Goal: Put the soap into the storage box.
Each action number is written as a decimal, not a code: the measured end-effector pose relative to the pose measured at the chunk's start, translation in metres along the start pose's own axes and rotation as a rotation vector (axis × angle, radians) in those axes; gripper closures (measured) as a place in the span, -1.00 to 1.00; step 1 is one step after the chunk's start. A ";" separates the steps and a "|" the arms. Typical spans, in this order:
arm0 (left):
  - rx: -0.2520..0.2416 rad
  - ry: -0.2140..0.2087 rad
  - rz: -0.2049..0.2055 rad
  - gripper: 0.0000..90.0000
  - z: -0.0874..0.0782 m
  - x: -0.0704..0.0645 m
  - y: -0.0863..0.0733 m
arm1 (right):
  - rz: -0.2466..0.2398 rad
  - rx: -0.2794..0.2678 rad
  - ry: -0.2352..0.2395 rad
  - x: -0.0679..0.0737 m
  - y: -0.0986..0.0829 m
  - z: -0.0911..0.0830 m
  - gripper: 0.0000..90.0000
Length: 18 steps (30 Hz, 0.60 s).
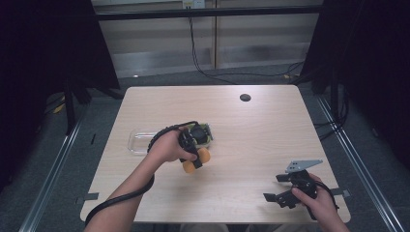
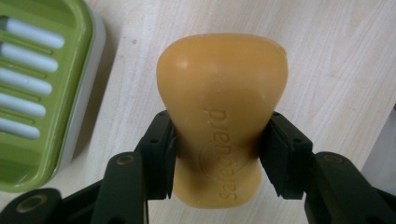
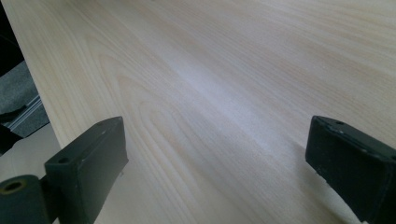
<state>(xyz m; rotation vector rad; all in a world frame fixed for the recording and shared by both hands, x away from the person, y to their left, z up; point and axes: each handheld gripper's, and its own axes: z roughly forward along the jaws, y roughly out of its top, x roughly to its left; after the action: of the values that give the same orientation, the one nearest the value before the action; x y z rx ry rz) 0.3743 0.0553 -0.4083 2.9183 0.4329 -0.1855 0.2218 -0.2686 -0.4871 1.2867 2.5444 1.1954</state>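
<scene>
An orange bar of soap point(image 2: 219, 107) with embossed lettering sits between the two black jaws of my left gripper point(image 2: 218, 154), which is shut on its narrow waist. In the high view the soap point(image 1: 197, 160) shows just below the left hand, near the table's middle. A green slatted soap dish point(image 2: 32, 88) lies right beside the soap; in the high view the dish point(image 1: 204, 134) peeks out beyond the hand. My right gripper point(image 1: 281, 187) is held near the table's front right corner, jaws wide apart over bare wood point(image 3: 219, 154).
A clear plastic lid or tray point(image 1: 138, 141) lies left of the left hand. A small dark round disc point(image 1: 245, 97) sits near the table's far edge. Black cables trail from both grippers. The wooden table point(image 1: 261, 135) has bare room at its centre right.
</scene>
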 end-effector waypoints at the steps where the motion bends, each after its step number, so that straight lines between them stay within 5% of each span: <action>1: -0.001 0.004 0.000 0.11 -0.001 0.001 0.000 | 0.001 -0.001 0.000 0.000 0.000 0.000 -0.89; 18: 0.005 0.014 -0.034 0.11 -0.013 0.014 -0.003 | -0.001 0.001 -0.002 0.000 0.000 0.000 -0.89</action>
<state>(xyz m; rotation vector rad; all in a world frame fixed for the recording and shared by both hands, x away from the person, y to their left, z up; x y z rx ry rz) 0.3877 0.0641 -0.3979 2.9202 0.4848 -0.1718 0.2220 -0.2682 -0.4872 1.2865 2.5440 1.1920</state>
